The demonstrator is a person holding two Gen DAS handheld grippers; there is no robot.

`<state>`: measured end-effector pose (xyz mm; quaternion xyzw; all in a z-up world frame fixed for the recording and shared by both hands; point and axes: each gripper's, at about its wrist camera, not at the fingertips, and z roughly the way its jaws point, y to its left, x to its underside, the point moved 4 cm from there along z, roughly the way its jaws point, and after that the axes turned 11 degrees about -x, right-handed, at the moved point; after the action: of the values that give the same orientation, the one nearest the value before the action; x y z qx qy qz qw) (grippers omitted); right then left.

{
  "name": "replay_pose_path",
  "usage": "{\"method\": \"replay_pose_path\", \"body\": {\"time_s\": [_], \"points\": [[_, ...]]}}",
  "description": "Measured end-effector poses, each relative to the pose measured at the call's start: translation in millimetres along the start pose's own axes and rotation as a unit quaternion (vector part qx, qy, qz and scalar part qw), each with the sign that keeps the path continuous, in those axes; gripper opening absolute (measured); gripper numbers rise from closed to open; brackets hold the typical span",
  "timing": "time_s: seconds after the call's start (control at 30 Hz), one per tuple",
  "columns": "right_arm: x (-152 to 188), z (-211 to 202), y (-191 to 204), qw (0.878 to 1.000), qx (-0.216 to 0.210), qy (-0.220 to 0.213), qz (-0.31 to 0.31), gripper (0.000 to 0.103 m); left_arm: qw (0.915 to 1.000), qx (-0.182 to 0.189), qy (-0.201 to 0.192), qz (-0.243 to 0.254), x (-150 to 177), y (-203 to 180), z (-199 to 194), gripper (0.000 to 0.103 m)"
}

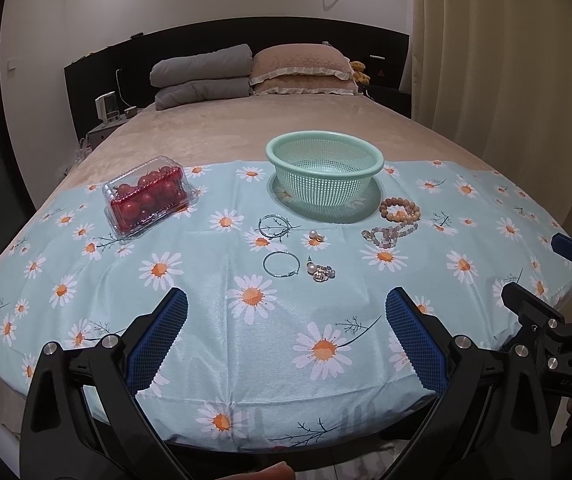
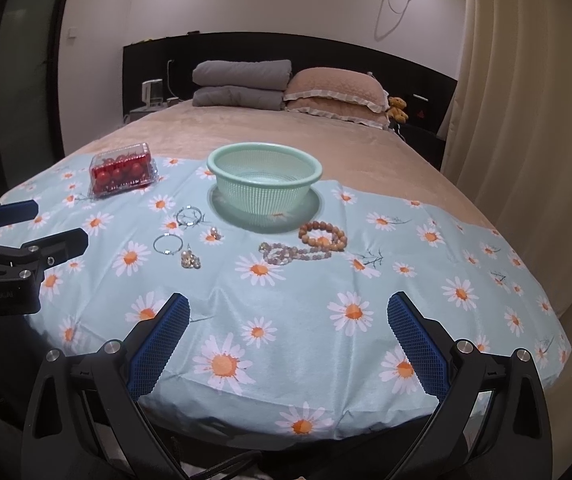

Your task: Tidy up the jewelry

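Note:
A mint green basket (image 1: 325, 160) (image 2: 264, 170) stands on the daisy cloth. In front of it lie two hoop earrings (image 1: 281, 264) (image 2: 168, 244), another hoop pair (image 1: 273, 227) (image 2: 189, 216), pearl earrings (image 1: 321, 272) (image 2: 190, 260), a small pearl piece (image 1: 316, 235) (image 2: 215, 234), a wooden bead bracelet (image 1: 400, 209) (image 2: 322, 236) and a pale bead bracelet (image 1: 386, 235) (image 2: 290, 254). My left gripper (image 1: 286, 312) is open and empty near the cloth's front edge. My right gripper (image 2: 288, 316) is open and empty, also at the front edge.
A clear box of cherry tomatoes (image 1: 146, 196) (image 2: 122, 171) sits at the cloth's left back. The daisy cloth (image 1: 206, 312) covers the foot of a bed with pillows (image 1: 302, 70) at the far end. A curtain (image 1: 506, 60) hangs at the right.

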<state>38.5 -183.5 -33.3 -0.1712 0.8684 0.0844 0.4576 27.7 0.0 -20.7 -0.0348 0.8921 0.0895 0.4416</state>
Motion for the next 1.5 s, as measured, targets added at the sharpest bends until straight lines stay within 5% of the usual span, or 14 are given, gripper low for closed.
{"method": "replay_pose_path", "body": {"time_s": [0.73, 1.5], "points": [[0, 28, -5, 1.000, -0.008, 0.029, 0.002, 0.095, 0.9994, 0.006, 0.033, 0.011, 2, -4, 27, 0.097], [13, 122, -11, 0.994, -0.026, 0.109, 0.009, 0.095, 0.9910, 0.001, 0.133, 0.015, 21, -3, 123, 0.097]]}}
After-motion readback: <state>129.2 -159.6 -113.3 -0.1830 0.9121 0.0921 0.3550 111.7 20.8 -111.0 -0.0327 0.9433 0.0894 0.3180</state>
